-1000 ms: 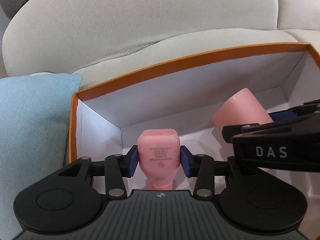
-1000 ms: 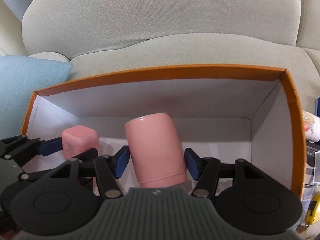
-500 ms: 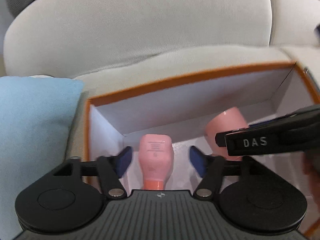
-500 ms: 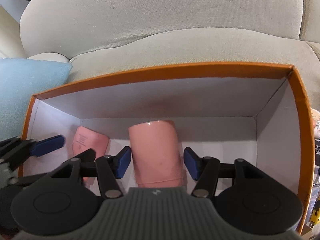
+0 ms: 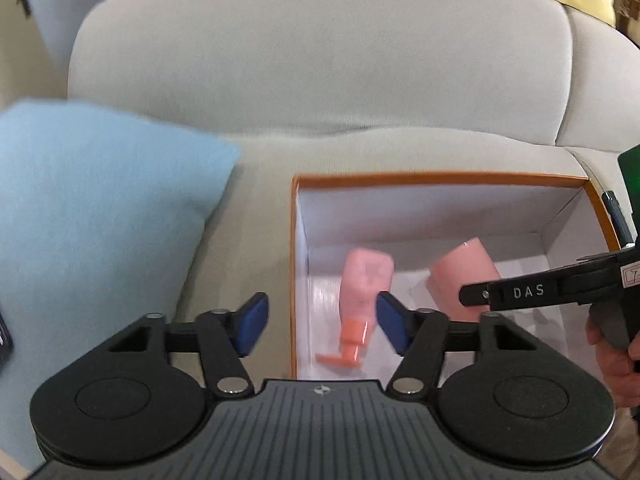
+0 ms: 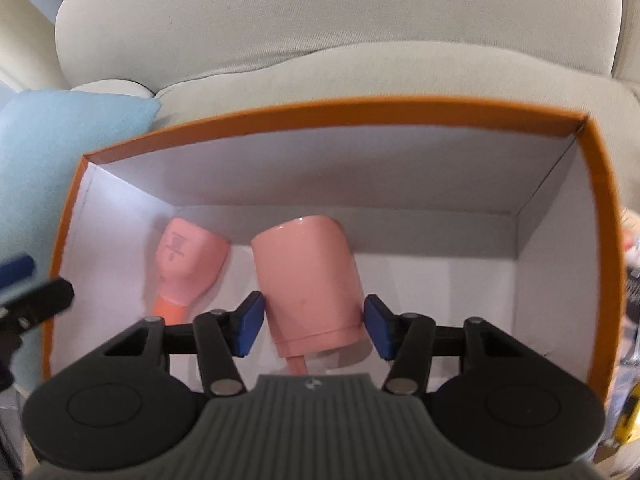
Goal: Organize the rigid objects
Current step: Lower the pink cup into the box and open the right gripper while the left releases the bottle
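Note:
An orange-rimmed white box [image 5: 440, 178] [image 6: 320, 114] sits on a sofa seat. Inside it lie a pink pump bottle [image 5: 366, 280] [image 6: 188, 264] at the left and a pink cup [image 5: 460, 276] [image 6: 308, 280] beside it. My left gripper [image 5: 322, 326] hangs above the box's left wall. Nothing sits between its pads and its jaws are closing. My right gripper [image 6: 314, 330] straddles the cup near its base. Its jaws are closing, with the pads close beside the cup and no clear press on it. One of its fingers [image 5: 520, 292] reaches over the cup in the left wrist view.
A light blue cushion [image 5: 100, 220] [image 6: 48, 160] lies against the box's left side. The beige sofa backrest [image 5: 320, 60] rises behind. A hand [image 5: 616, 360] holds the right gripper's handle. Small items, one of them yellow [image 6: 630, 412], lie outside the right wall.
My left gripper let go of the pump bottle, opened, then rose and drew back to the left. The bottle now lies in the box. The right gripper stayed around the cup.

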A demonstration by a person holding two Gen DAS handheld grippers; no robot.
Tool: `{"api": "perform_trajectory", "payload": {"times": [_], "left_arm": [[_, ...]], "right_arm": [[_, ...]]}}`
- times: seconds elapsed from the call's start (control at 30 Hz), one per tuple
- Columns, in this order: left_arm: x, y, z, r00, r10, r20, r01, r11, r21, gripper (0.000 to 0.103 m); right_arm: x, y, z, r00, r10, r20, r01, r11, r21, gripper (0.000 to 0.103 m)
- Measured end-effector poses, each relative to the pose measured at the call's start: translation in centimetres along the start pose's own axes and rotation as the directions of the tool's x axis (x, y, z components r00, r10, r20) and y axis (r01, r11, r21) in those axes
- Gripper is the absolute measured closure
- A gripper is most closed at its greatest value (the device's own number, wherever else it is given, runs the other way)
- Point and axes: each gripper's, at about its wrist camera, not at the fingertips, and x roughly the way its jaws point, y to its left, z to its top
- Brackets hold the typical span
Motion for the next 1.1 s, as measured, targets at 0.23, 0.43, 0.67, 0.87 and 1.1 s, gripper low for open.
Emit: {"api": "perform_trajectory", "payload": {"times": [0.23, 0.43, 0.67, 0.87, 1.1], "left_arm": [[0.9, 0.3, -0.2, 1.0, -0.01, -0.011, 0.01, 0.999, -0.037, 0.069], [1.3, 1.0, -0.4, 1.0, -0.025, -0.003, 0.024, 0.997, -0.071, 0.076], [1.3, 2.0, -0.5, 0.998, -0.06, 0.005, 0.06, 0.992, -0.112, 0.08], [1.4, 2.4, -0.4, 0.998, -0.068, 0.006, 0.068, 0.99, -0.124, 0.08], [1.3, 2.8, -0.7, 0.996, -0.083, 0.015, 0.084, 0.986, -0.142, 0.08]], "right_arm": [[0.9, 2.2, -0.8, 1.0, 0.015, 0.001, -0.015, 0.994, 0.112, 0.047], [2.1, 4.1, -0.7, 0.999, 0.049, 0.003, -0.048, 0.976, 0.214, 0.047], [3.2, 6.1, 0.4, 0.998, 0.059, 0.005, -0.059, 0.982, 0.178, 0.047], [4.1, 7.6, 1.3, 0.999, 0.038, 0.037, -0.043, 0.989, 0.138, 0.047], [3.0, 7.0, 0.7, 0.998, 0.039, 0.04, -0.041, 0.998, 0.05, 0.034]]}}
